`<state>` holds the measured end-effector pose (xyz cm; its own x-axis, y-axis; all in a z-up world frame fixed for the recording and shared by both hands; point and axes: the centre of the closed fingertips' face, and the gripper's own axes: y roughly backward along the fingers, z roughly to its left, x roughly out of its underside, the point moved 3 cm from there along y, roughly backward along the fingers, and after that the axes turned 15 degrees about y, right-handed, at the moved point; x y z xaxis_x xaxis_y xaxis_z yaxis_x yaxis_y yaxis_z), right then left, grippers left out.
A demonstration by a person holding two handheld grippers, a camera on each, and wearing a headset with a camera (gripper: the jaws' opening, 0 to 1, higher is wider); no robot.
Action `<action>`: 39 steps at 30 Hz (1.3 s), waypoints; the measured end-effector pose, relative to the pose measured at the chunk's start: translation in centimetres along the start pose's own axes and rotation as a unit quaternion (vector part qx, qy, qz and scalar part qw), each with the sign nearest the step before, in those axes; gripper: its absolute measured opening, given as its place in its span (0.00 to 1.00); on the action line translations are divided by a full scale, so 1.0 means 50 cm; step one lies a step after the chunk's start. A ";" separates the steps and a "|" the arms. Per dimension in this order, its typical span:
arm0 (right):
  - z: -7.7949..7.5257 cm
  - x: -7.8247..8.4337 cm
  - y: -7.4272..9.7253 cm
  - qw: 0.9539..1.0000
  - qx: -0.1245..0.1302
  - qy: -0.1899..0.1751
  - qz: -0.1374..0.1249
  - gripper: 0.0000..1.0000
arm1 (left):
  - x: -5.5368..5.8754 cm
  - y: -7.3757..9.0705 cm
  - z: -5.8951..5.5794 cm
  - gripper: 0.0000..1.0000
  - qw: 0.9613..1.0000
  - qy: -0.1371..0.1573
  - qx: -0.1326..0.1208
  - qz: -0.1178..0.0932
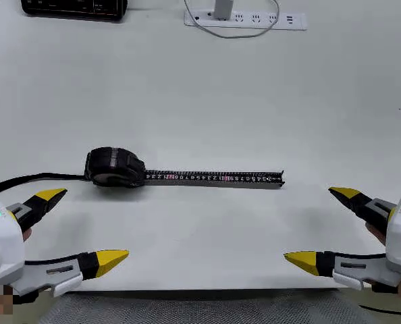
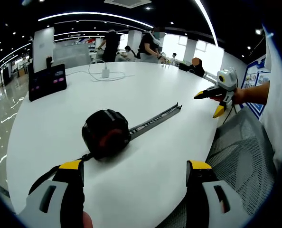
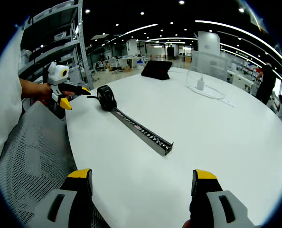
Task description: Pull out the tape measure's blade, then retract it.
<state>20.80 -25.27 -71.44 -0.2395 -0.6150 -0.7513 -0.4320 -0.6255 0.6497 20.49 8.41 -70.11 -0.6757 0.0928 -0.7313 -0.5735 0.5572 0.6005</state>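
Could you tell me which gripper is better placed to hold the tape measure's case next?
Probably left: the left gripper sits open nearest the case; the right gripper faces the blade's tip.

Bare table (image 1: pixel 200 229) lies between your left gripper (image 1: pixel 92 224) and the tape measure (image 1: pixel 114 167). Your right gripper (image 1: pixel 309 223) has the same clear run up to the blade (image 1: pixel 214 177) tip. The blade lies flat across the middle, and a strap (image 1: pixel 25 181) trails left off the case. The power strip (image 1: pixel 248 18) and black box (image 1: pixel 75 8) sit at the far edge, well apart.
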 end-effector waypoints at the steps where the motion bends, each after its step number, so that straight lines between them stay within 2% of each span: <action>1: 0.000 0.000 0.000 1.000 0.000 0.000 0.000 0.85 | -0.003 -0.002 0.001 0.85 1.000 -0.002 -0.004 -0.003; 15: -0.007 -0.001 0.001 1.000 0.002 0.000 -0.001 0.85 | -0.035 -0.038 0.017 0.85 0.999 0.035 -0.028 -0.022; 24: -0.016 -0.005 -0.001 1.000 0.004 0.000 -0.004 0.85 | -0.042 -0.056 0.024 0.84 0.997 0.053 -0.045 -0.029; 39: -0.032 -0.003 0.004 1.000 0.012 -0.003 -0.003 0.84 | -0.057 -0.089 0.028 0.83 0.993 0.098 -0.050 -0.045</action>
<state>22.14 -26.09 -71.01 -0.2414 -0.6083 -0.7561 -0.4539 -0.6179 0.6420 25.61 6.83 -71.18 -0.6904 -0.1210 -0.7132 -0.6728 0.4696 0.5717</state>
